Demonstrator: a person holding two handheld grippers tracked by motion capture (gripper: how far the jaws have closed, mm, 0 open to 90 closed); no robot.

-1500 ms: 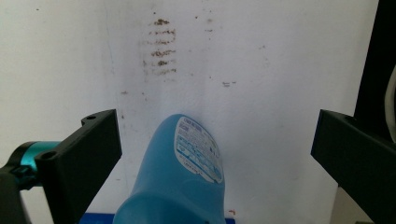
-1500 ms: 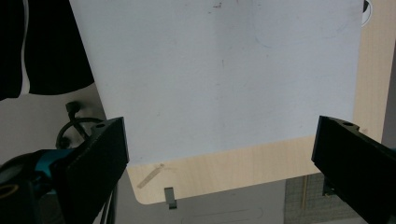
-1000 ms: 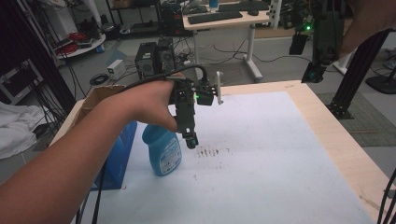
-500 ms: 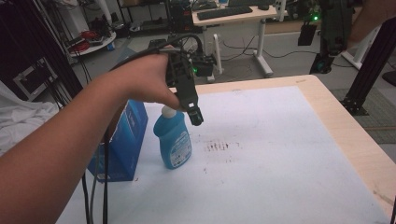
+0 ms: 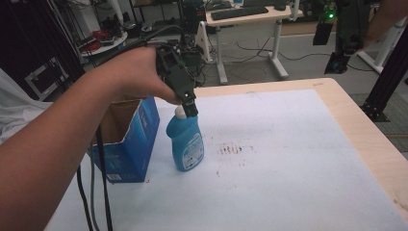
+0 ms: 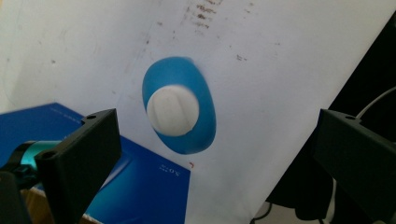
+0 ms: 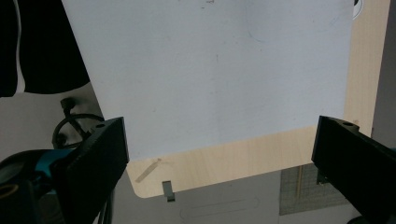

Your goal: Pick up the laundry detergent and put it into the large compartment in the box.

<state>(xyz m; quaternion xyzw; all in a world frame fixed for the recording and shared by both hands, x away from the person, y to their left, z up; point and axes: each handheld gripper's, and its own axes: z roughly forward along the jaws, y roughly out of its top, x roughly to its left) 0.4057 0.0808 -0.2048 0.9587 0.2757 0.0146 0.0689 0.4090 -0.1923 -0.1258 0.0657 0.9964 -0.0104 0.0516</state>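
A blue dish-soap bottle (image 5: 186, 144) with a white cap (image 5: 180, 112) stands upright on the white mat (image 5: 269, 183). My left gripper (image 5: 191, 109) hangs directly over the cap, pointing down, just above it or touching it. In the left gripper view the cap (image 6: 172, 110) and blue bottle shoulders (image 6: 207, 117) lie between the wide-apart jaws of the left gripper (image 6: 218, 122), which is open and holds nothing. My right gripper (image 5: 335, 65) is raised high beyond the table's far right corner. In its own view the right gripper (image 7: 219, 128) is open over the mat.
An open blue cardboard box (image 5: 126, 144) stands just left of the bottle, close to it. Brown smudges (image 5: 233, 149) mark the mat right of the bottle. A wooden border (image 5: 370, 134) frames the mat. Cables (image 5: 98, 192) trail down from my left arm.
My left gripper has moved from just right of the bottle to directly over its cap and lowered toward it. The right gripper stays raised at the far right.
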